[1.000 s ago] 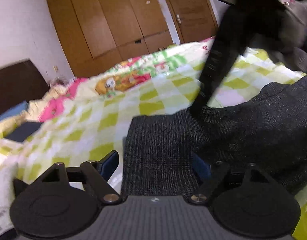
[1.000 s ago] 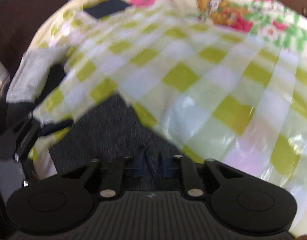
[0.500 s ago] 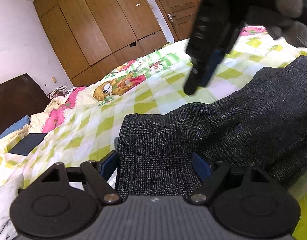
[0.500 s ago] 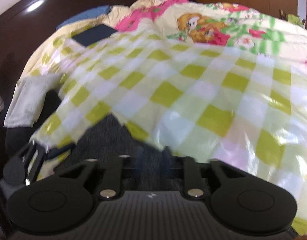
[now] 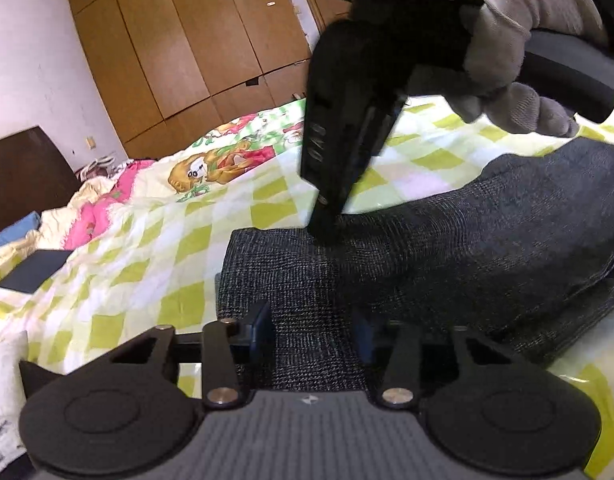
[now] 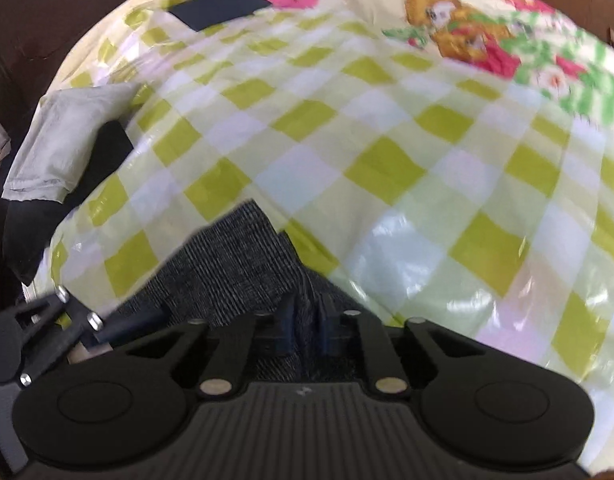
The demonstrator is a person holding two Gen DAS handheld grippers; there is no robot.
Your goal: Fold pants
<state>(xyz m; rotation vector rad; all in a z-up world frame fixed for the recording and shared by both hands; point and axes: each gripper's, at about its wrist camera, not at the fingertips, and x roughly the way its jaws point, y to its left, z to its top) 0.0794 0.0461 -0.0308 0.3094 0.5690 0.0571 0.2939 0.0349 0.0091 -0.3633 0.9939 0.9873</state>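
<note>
Your right tool has just snapped shut again after a brief release: its jaws are pinched tight on a ridge of the pants at the 6 o'clock edge of the right wrist view. Your left tool was spread wide a second ago; its jaws are now closing around the near hem of the pants, with cloth between the fingers. Whether the pads press it yet cannot be told.

What this means: the right tool has re-taken its hold on the far corner, and the left is about to secure the near one. Judged from this, both corners of the leg end will shortly be held, ready for lifting into a fold.

Outward from the left tool, the dark checked fabric runs toward 2 o'clock across the bed, lying on the green-and-white checked cover. The right tool comes down from 12 o'clock, gripped by a gloved hand, its tip touching the cloth.

No containers are in view. A dark flat object lies at 9 o'clock, well apart from the pants.
</note>
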